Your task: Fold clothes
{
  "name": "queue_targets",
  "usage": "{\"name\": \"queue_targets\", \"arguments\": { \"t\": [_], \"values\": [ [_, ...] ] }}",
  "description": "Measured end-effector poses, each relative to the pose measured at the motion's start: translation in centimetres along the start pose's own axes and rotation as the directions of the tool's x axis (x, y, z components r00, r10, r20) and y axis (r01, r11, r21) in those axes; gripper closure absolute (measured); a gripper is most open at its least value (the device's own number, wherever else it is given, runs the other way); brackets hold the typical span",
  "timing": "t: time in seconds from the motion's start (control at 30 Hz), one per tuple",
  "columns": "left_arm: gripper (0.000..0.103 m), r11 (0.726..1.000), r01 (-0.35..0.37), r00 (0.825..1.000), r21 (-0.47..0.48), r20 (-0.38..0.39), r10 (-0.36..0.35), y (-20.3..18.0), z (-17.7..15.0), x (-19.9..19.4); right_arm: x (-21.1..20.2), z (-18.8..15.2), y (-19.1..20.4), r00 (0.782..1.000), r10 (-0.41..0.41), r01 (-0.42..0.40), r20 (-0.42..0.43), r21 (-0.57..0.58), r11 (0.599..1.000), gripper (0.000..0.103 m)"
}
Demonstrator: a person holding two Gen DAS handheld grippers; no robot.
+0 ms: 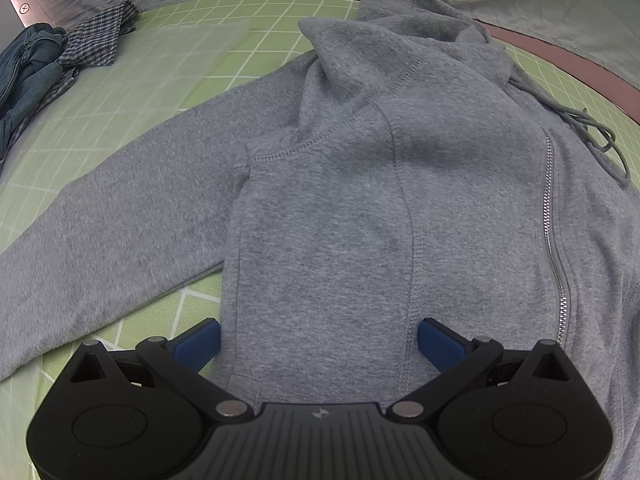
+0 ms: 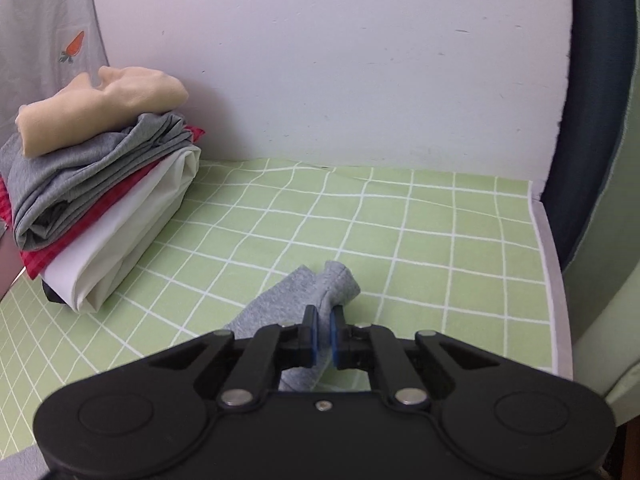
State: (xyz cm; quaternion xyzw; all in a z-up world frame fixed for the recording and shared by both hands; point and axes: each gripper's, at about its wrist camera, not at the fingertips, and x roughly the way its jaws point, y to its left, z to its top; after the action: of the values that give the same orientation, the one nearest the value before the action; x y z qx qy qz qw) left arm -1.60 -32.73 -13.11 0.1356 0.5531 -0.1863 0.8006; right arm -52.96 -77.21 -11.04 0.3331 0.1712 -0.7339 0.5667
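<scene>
A grey zip hoodie (image 1: pixel 340 208) lies spread on the green grid mat (image 1: pixel 256 48), hood at the far end, one sleeve stretched out to the left. My left gripper (image 1: pixel 319 338) is open, its blue fingers (image 1: pixel 200 342) straddling the hoodie's near hem. In the right wrist view my right gripper (image 2: pixel 324 332) is shut on the hoodie's grey sleeve cuff (image 2: pixel 320 284), which rests on the mat (image 2: pixel 440 240).
A blue and a plaid garment (image 1: pixel 60 52) lie crumpled at the mat's far left. A stack of folded clothes (image 2: pixel 96 184) stands at the left against the white wall (image 2: pixel 340 60). The hoodie's drawstring (image 1: pixel 596 136) trails to the right.
</scene>
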Motion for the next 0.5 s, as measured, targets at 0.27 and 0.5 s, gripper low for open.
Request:
{"name": "queue_targets", "arguments": {
  "t": [0.27,0.5],
  "values": [
    [0.0,1.0,-0.001,1.0,-0.005,0.005,0.001,0.1,0.1,0.1,-0.8,-2.4,-2.0,0.996,-0.075,0.076,-0.043,0.018,0.997,0.097],
    [0.0,0.999,0.016,1.0,-0.049,0.023,-0.015,1.2,-0.3,-0.8,-1.7,-2.7,-2.1,0.993,-0.097,0.094,-0.073,-0.045,0.995,0.066]
  ]
}}
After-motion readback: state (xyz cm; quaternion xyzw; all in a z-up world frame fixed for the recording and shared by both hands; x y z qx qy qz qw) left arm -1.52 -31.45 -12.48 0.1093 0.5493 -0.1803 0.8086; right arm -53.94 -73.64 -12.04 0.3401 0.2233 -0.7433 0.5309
